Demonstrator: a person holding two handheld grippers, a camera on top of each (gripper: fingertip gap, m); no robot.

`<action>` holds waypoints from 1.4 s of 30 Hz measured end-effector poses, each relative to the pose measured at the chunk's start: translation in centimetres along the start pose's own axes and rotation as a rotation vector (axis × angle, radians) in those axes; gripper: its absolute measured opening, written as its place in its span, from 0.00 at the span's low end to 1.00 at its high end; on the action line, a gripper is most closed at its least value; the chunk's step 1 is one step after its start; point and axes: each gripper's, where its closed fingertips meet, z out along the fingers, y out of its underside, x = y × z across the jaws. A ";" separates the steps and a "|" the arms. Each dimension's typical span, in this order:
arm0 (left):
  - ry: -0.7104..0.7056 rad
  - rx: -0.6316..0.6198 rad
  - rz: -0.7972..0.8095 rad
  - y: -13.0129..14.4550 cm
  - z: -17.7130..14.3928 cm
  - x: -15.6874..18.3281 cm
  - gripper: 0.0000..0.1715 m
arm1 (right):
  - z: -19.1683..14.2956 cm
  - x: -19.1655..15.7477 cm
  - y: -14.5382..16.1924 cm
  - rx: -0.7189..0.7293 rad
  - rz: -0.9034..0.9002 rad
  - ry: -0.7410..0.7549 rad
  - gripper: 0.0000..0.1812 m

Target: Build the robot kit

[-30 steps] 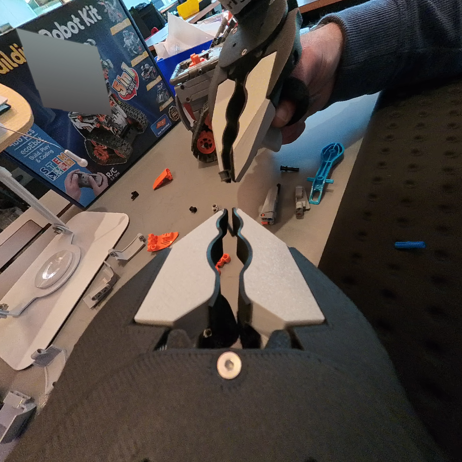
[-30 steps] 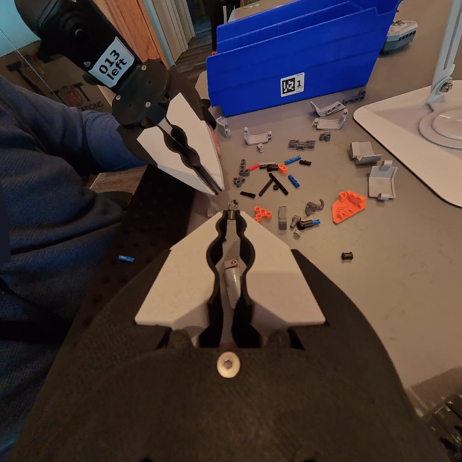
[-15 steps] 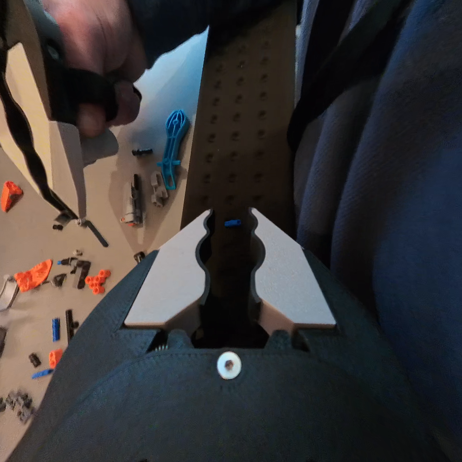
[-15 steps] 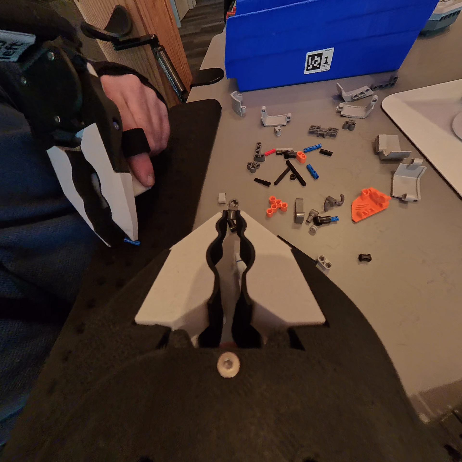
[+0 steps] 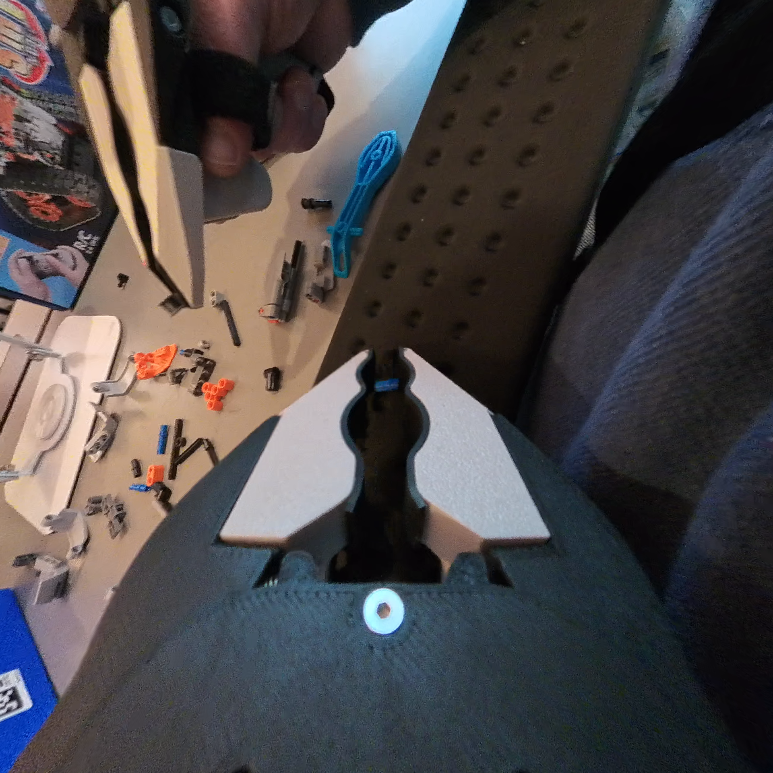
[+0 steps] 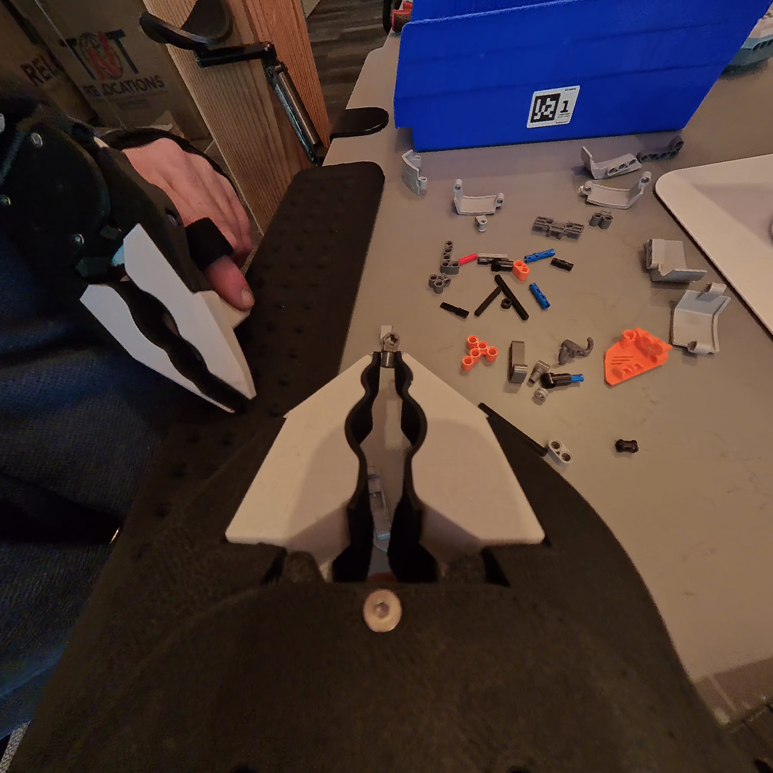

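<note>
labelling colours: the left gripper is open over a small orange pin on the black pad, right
No: the pin is blue, not orange, as the left wrist view shows. The left gripper is open over it on the black pad.

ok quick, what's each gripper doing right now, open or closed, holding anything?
Left gripper: open, holding nothing, a small blue pin lies between its fingers on the black perforated pad.
Right gripper: shut on a small grey connector piece.
</note>
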 end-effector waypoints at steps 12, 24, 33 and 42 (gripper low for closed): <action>-0.055 -0.066 -0.140 1.9 -1.7 -0.6 0.11 | 0.1 -0.1 0.1 -0.001 0.008 -0.011 0.03; -0.039 -0.122 -0.139 2.3 -1.4 -0.3 0.02 | 0.4 -0.8 0.1 -0.013 0.000 -0.030 0.02; -0.182 0.107 -0.242 1.8 -1.6 -6.0 0.01 | 0.5 -1.6 -1.1 0.080 0.031 -0.094 0.02; -0.148 0.382 -0.382 -1.0 -2.5 -10.7 0.01 | 0.1 -1.5 -3.4 0.250 0.070 -0.144 0.02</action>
